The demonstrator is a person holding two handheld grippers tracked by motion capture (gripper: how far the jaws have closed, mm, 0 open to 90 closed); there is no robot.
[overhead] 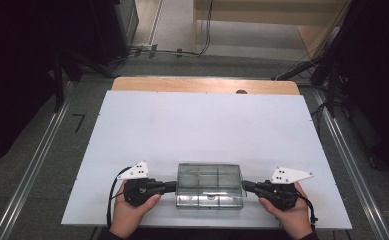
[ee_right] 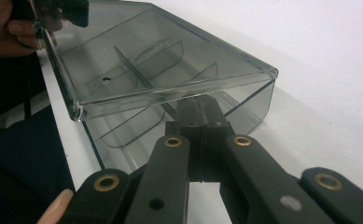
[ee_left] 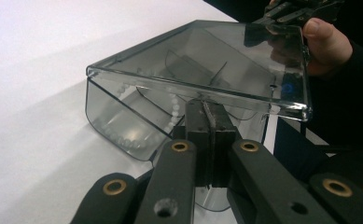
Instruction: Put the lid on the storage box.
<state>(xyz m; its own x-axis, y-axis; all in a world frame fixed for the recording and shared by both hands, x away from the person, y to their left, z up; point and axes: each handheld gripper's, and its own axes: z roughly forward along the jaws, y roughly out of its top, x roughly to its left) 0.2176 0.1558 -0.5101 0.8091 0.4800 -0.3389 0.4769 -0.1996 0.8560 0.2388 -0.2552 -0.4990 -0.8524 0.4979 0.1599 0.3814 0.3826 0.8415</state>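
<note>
A smoky transparent plastic compartment box (overhead: 210, 186) with a hinged lid sat at the near edge of the white table (overhead: 202, 125). White beads (ee_left: 173, 105) lay inside. The left claw (overhead: 173, 187) and right claw (overhead: 245, 186) were clamped on its end walls.

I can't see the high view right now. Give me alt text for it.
A smoky clear plastic compartment box with its lid on sits near the front edge of a white table. The left gripper and right gripper, jaws shut, meet its two short ends, one held in each hand.
</note>
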